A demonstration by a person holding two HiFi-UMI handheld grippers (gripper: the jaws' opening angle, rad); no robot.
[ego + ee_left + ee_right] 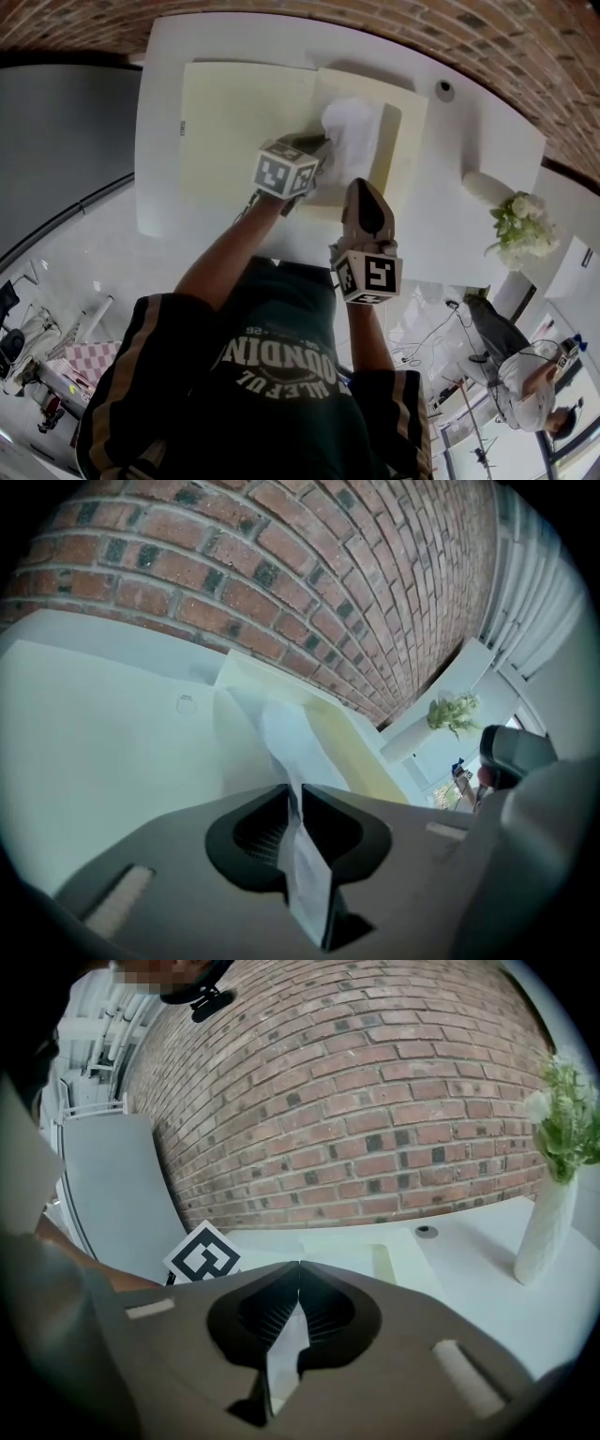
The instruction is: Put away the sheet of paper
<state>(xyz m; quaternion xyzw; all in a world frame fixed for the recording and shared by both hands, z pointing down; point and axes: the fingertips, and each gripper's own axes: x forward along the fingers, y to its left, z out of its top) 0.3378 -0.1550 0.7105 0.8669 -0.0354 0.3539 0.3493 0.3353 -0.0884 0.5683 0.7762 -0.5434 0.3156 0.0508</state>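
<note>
A cream folder (234, 122) lies open on the white table (469, 141). A crumpled white sheet of paper (352, 136) rests on the folder's right half. My left gripper (323, 148) reaches onto that sheet from the front left. In the left gripper view the paper (286, 738) runs back between the jaws of the left gripper (292, 794), which stand slightly apart around it. My right gripper (361, 185) hovers at the paper's near edge, pointing at the folder (347, 1246). Its tips (298, 1267) meet, and I see nothing clearly pinched.
A white vase with flowers (511, 220) stands at the table's right end, also seen in the right gripper view (544, 1232). A round cable hole (444, 90) sits behind the folder. A brick wall (281, 564) runs along the far edge. Another person (525, 375) is at lower right.
</note>
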